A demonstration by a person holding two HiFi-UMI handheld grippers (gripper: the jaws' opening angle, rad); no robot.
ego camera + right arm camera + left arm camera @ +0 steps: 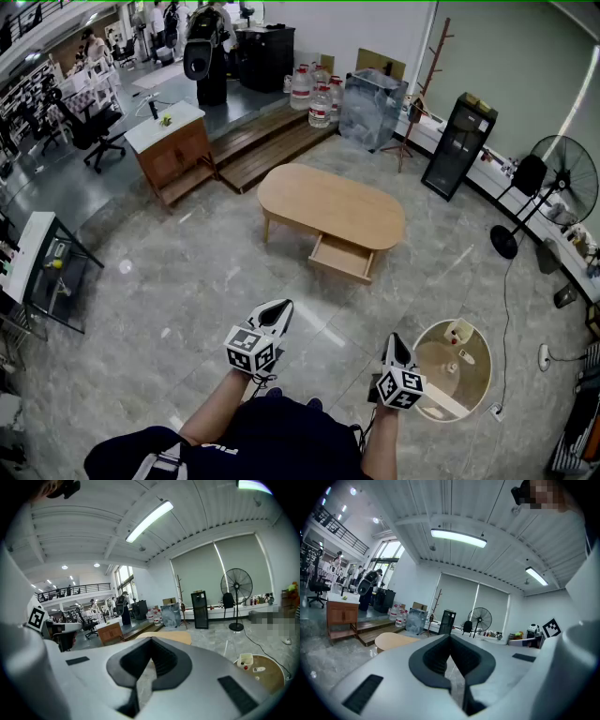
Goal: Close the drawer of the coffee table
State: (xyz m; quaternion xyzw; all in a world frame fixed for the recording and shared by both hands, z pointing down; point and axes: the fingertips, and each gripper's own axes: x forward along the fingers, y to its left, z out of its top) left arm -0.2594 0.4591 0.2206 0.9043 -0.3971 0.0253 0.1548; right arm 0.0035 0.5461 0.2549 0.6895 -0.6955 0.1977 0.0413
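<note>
At about 9 o'clock in the head view a glass-sided stand [58, 281] sits at the room's edge, with a black office chair [91, 128] at 10 o'clock. A wooden cabinet with a white top [174, 145] stands at 11 o'clock, next to a low wooden platform [272, 141] that bears a cluster of water bottles [316, 97]. The left gripper [279, 311] is held low at 6 o'clock over bare stone floor. Its jaws are pressed together at the tips with nothing between them, and they point toward 12 o'clock. The oval wooden coffee table [330, 205] stands straight ahead of it at 12 o'clock, well apart from both tools. Its drawer [343, 258] is pulled out from the near long side and juts toward 5 o'clock, with the inside showing. The right gripper [395, 340] hangs at 5 o'clock beside the person's dark clothing. Its jaws are likewise closed tip to tip on nothing and aim toward the table. Just right of it is a round low table [483, 386] with small items on it. A black cabinet [458, 146] stands at 2 o'clock and a standing fan [563, 180] at 3 o'clock.
</note>
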